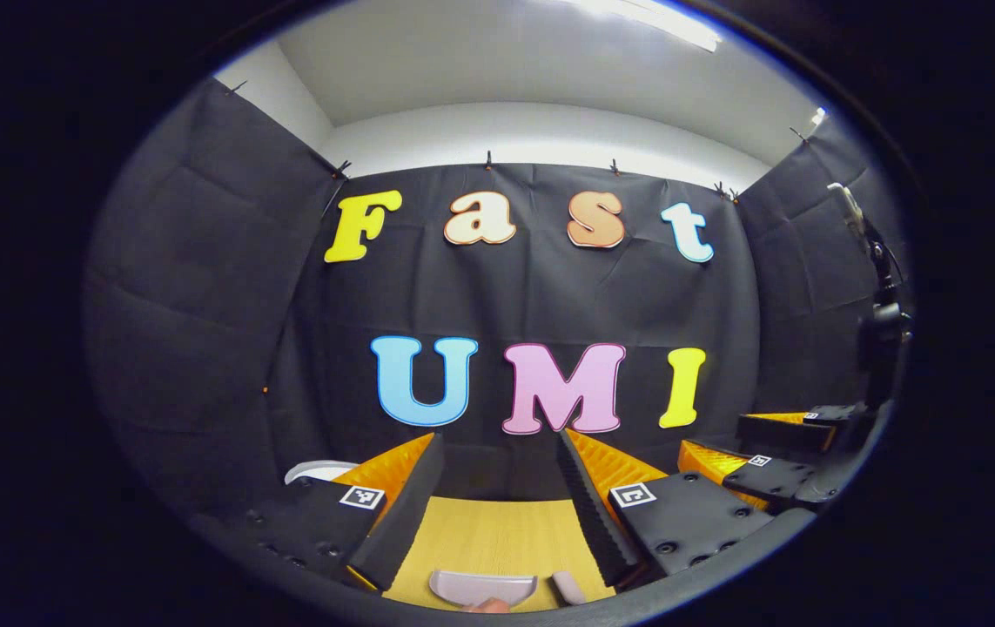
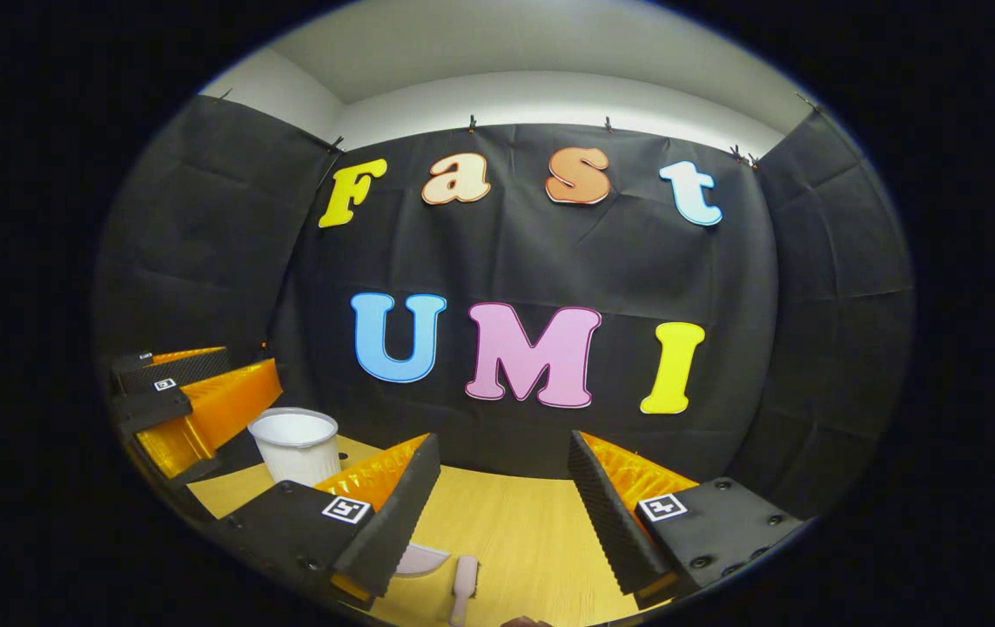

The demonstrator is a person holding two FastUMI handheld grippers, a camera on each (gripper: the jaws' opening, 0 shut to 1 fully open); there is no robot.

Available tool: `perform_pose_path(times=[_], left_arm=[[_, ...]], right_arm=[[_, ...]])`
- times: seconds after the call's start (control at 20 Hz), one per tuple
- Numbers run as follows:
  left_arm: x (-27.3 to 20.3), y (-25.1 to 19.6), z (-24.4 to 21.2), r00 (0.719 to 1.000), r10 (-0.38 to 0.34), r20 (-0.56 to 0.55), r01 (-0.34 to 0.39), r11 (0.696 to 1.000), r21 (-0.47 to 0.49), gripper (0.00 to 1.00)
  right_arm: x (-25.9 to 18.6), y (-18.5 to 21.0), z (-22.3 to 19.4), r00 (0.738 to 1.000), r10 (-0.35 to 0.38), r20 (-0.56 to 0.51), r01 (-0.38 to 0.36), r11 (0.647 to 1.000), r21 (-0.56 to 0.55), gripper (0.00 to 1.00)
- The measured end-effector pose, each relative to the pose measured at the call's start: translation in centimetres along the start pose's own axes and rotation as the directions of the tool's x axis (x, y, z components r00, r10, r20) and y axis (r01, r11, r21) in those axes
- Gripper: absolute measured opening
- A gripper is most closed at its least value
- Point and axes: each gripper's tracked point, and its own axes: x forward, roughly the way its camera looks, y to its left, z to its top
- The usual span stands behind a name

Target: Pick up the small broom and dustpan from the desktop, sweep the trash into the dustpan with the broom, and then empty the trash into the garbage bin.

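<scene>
My left tool (image 1: 497, 496) spread wide over the worktop (image 1: 497, 535), dustpan (image 1: 481, 588) just beneath, my right tool (image 2: 504, 505) spread too, broom (image 2: 465, 582) beside dustpan, bin (image 2: 295, 444) behind, no legible labels.

I am holding my left gripper (image 1: 497, 488) with jaws spread wide above the wooden desktop (image 1: 497, 535). The pale dustpan (image 1: 481, 587) is lying below, the broom handle (image 1: 568, 588) just beside it. My right gripper (image 1: 745, 457) is hovering open at the right; the bin's white rim (image 1: 316, 471) is peeking out left.
</scene>
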Motion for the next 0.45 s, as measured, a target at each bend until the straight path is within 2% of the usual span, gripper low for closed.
perform_pose_path(times=[0.2, 0.35, 0.45], left_arm=[[1.4, 1.5, -1.5, 0.995, 0.044, -0.094, -0.053, 0.994, -0.092, 0.77], [0.5, 4.7, -2.0, 0.991, 0.105, -0.079, -0.107, 0.994, -0.029, 0.77], [0.0, 4.7, -2.1, 0.992, 0.099, -0.084, -0.101, 0.995, -0.019, 0.77]], right_arm=[[-0.3, 1.1, 0.8, 0.999, 0.037, 0.001, -0.037, 0.999, 0.004, 0.95], [0.9, 3.2, 1.3, 0.998, 0.053, 0.022, -0.053, 0.998, -0.028, 0.95], [0.8, 3.9, 1.6, 0.997, 0.067, 0.022, -0.067, 0.997, -0.030, 0.95]])
